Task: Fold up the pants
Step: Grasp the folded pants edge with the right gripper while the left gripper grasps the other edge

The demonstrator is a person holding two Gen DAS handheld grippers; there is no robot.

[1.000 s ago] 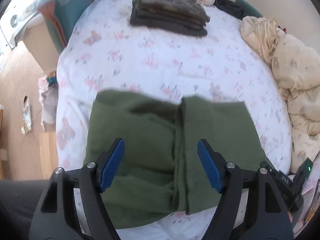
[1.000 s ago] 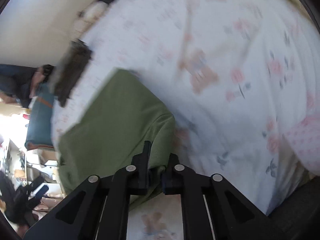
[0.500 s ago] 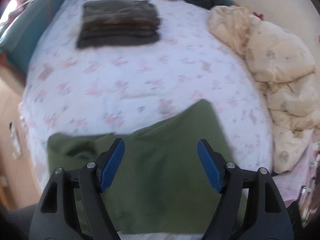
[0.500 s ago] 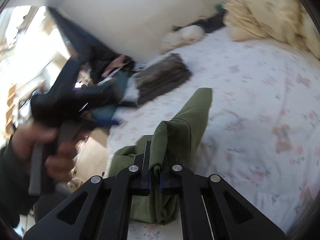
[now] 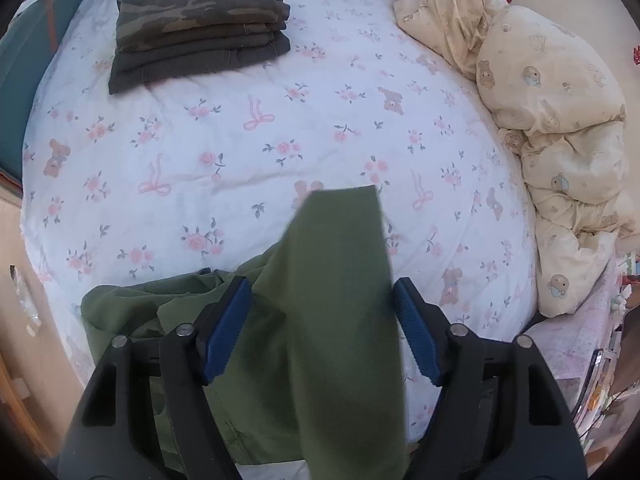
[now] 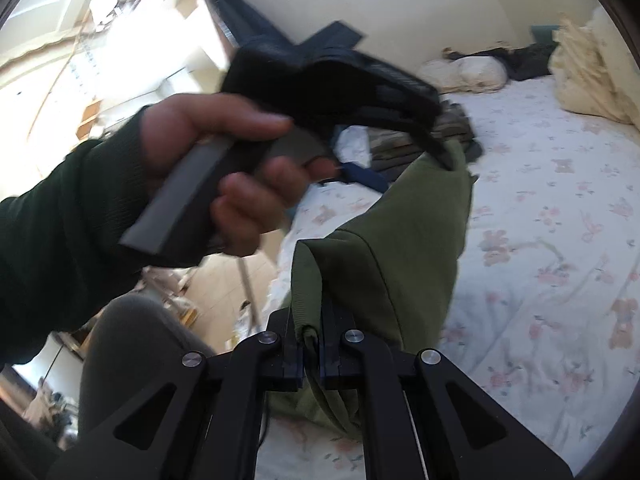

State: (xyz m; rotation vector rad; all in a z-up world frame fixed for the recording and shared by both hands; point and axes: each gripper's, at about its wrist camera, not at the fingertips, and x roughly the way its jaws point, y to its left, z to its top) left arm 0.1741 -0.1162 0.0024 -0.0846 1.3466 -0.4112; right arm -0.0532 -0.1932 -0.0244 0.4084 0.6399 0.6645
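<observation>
The bed, under a white floral sheet, is carrying everything: a stack of folded pants lying at its far side, a cream duvet bunched along one edge, and the green pants sitting at the near edge. The green pants are part lifted, one fold rising off the sheet while the rest is lying rumpled beneath.

The right gripper is pinching a thick hem of the green cloth between nearly closed jaws and holding it up. The left gripper is hanging with its blue pads spread wide on either side of the raised fold, gripping nothing; in the right wrist view the person's left hand is squeezing its handle.

By the look of it, a fold-over is under way. The next move is likely calling for the left gripper to close on the free edge so both can carry the cloth across and lay it flat.
</observation>
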